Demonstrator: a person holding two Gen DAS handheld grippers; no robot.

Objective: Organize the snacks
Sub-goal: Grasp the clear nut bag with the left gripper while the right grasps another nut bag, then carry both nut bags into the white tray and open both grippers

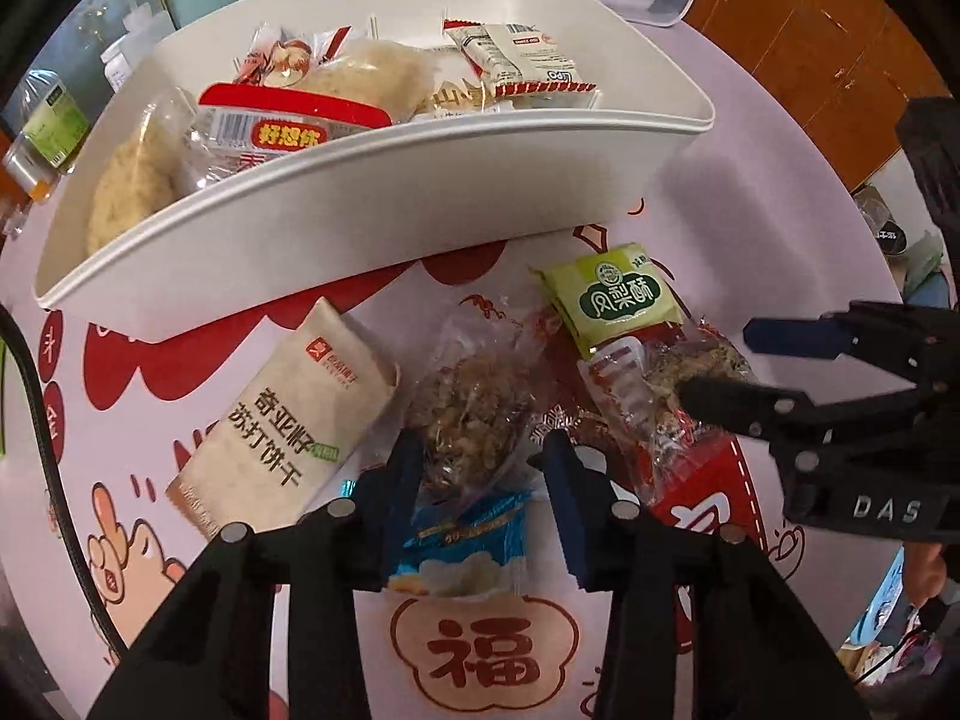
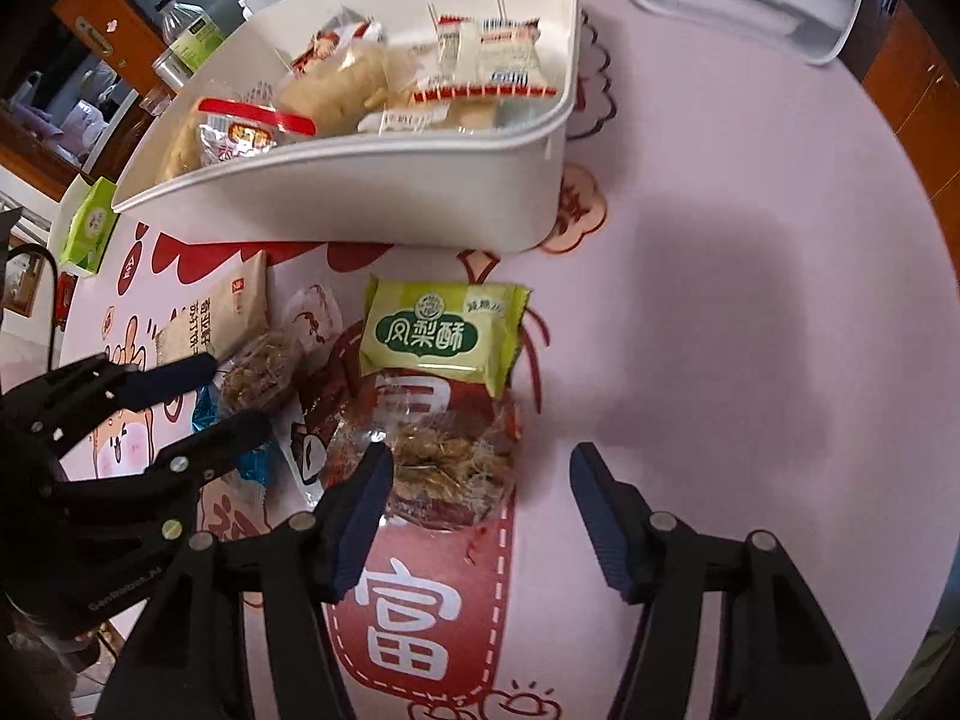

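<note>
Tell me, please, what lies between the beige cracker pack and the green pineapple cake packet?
A clear-wrapped brown snack lies between the beige cracker pack and the green pineapple cake packet, clearest in the left wrist view.

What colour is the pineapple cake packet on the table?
Light green, with a darker green label; the pineapple cake packet shows best in the right wrist view.

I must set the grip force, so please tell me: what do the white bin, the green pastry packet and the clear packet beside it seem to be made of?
White bin: probably rigid moulded plastic, matte, with a smooth rolled rim.
Green pastry packet: likely thin printed plastic film, slightly glossy, with crimped ends.
Clear packet: transparent crinkly film; its shiny wrinkles show the brown snack inside.
</note>
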